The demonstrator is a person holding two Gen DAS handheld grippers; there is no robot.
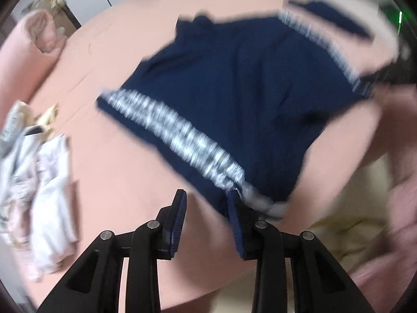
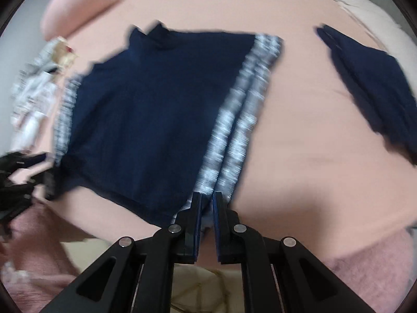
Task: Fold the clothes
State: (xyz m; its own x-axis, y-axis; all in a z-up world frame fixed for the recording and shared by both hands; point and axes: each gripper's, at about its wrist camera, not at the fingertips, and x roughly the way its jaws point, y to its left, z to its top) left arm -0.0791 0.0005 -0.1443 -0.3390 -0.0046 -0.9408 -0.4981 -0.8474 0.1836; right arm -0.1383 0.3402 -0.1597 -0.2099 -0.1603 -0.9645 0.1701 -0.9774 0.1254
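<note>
— Black fingers with blue pads fill the bottom of both views. How do they stand?

— On the left gripper (image 1: 207,195) the fingers are spread wide with bare pink sheet between them; its right pad touches the hem corner of the navy garment (image 1: 234,83) but nothing is pinched. On the right gripper (image 2: 207,198) the fingers are drawn close, a narrow slit left, with the garment's striped edge (image 2: 234,120) running down into that slit. Blur keeps me from saying for certain that the cloth is clamped.

— And where is the garment?

— Spread flat on the pink sheet (image 2: 299,143) of a bed, collar away from the cameras, white-and-grey striped bands down both sides.

— Anything else on the bed?

— A second navy piece (image 2: 372,88) lies apart to the right. A heap of pale clothes (image 1: 39,169) sits at the left edge, and a rolled pink blanket (image 1: 31,44) lies beyond it. In the right wrist view, the other gripper shows at the garment's left corner.
</note>
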